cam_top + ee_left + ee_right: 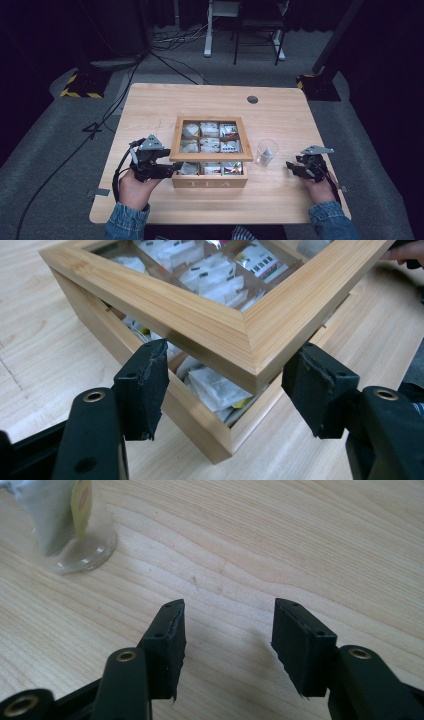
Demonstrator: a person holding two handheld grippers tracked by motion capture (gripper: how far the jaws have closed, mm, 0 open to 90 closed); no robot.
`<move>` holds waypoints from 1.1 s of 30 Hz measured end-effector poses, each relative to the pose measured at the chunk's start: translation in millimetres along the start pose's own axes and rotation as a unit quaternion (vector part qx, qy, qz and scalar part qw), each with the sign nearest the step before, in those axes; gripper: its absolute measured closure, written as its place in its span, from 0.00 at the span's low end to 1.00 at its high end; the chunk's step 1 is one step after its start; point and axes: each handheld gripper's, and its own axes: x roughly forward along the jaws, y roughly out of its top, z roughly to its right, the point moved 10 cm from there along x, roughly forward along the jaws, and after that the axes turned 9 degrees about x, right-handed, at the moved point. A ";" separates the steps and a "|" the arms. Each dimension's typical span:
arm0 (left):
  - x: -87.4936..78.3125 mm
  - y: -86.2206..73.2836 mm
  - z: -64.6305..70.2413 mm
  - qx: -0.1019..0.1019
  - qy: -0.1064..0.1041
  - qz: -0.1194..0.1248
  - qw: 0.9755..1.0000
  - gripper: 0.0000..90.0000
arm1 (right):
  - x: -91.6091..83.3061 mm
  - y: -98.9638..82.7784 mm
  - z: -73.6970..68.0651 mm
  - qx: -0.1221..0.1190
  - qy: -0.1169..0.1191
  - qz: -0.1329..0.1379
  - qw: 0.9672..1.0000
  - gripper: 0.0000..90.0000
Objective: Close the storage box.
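A wooden tea box [210, 182] marked TEA stands at the table's front middle, with several tea bags [215, 387] in its compartments. Its glass-windowed lid [210, 156] is lifted a little off the box at the front. My left gripper [172, 167] is at the lid's front left corner. In the left gripper view the left gripper [227, 385] straddles the lid [210, 325], with a pad against each side of the corner. My right gripper [290, 166] rests low at the right, and in its own view the right gripper [227, 630] is open over bare wood.
A clear glass [265, 152] with a tea bag inside stands just right of the box, and the same glass [75, 535] is ahead-left of the right jaws. A cable hole [252, 99] sits near the table's far edge. Cables and furniture legs are on the floor behind.
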 end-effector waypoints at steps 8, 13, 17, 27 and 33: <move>6.8 -7.8 3.2 0.002 -0.015 -0.019 1.000 0.40 | 0.6 -0.5 -0.4 -0.002 0.000 -0.002 1.000 0.53; 10.9 -11.6 3.8 0.004 -0.017 -0.028 0.999 0.40 | 1.9 -1.8 -0.4 -0.002 -0.001 -0.006 1.000 0.53; 12.6 -15.9 6.3 0.005 -0.021 -0.041 0.999 0.40 | 2.4 -1.9 -0.5 -0.002 0.000 -0.006 1.000 0.53; 17.8 -22.6 8.1 0.008 -0.029 -0.068 0.997 0.40 | 2.5 -1.9 -1.3 -0.004 0.001 -0.006 1.000 0.53; 22.5 -27.5 8.9 0.010 -0.037 -0.086 0.996 0.40 | 2.6 -1.9 -1.4 -0.003 0.002 -0.006 1.000 0.53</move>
